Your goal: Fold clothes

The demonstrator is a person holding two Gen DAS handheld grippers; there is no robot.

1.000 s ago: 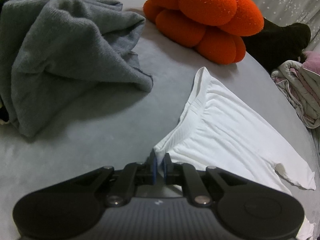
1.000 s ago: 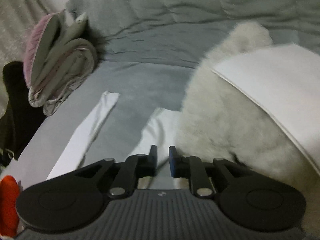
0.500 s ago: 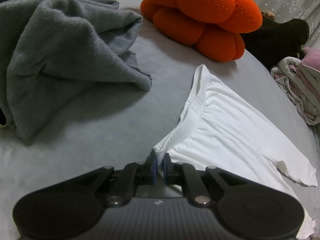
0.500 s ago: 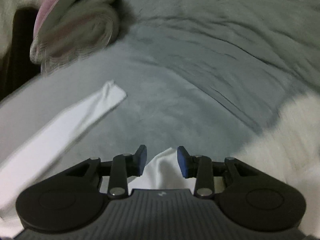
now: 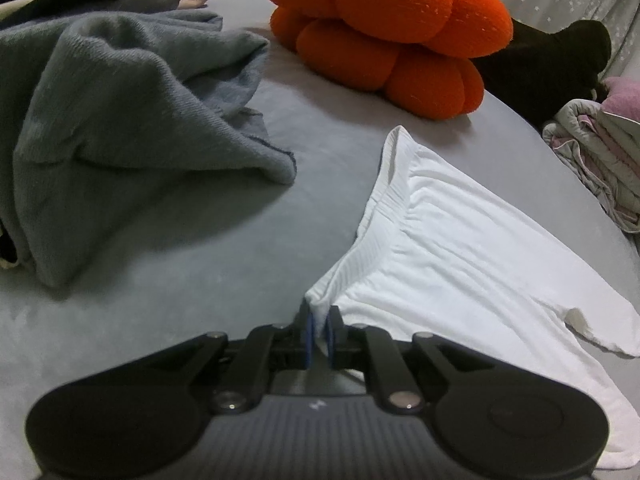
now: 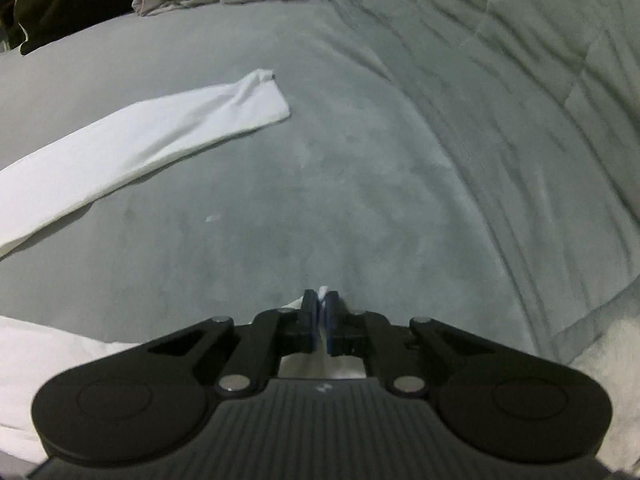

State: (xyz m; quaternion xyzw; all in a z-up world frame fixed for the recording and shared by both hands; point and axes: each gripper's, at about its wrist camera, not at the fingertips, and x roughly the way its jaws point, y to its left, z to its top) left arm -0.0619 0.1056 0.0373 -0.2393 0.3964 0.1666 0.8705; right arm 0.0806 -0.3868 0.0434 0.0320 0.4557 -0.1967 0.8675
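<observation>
The right gripper [image 6: 320, 312] now has its jaws pressed together on a sliver of white fabric; half a second ago they stood apart over that same cloth, and a second ago they hung nearly together beside a fluffy white mass that has since dropped out of the right wrist view. The left gripper [image 5: 319, 330] is clamped on the corner of the ribbed waistband, just as in the two earlier pictures, with almost no shift in its view. So the change is on the right alone: both hands now hold the white leggings [image 5: 452, 248], one at the waist corner and the other, as far as I can judge, on one leg's hem or edge, though the right camera sees too little of the pinch to be sure which part.

That reads as the garment secured at two points, ready to be lifted or carried over on itself. The leggings lie spread on the bed, waistband toward the orange cushion [image 5: 384, 28], the other leg [image 6: 136, 140] stretching flat across the cover and well apart from the right jaws.

The surface is a soft grey bedcover [image 6: 400, 140], plush and lightly creased, so cloth will drag on it. A crumpled grey sweater [image 5: 120, 128] sits to the left of the waistband, a folded pink and beige pile [image 5: 600, 148] at the far right, and a dark garment [image 5: 556, 64] behind the cushion
</observation>
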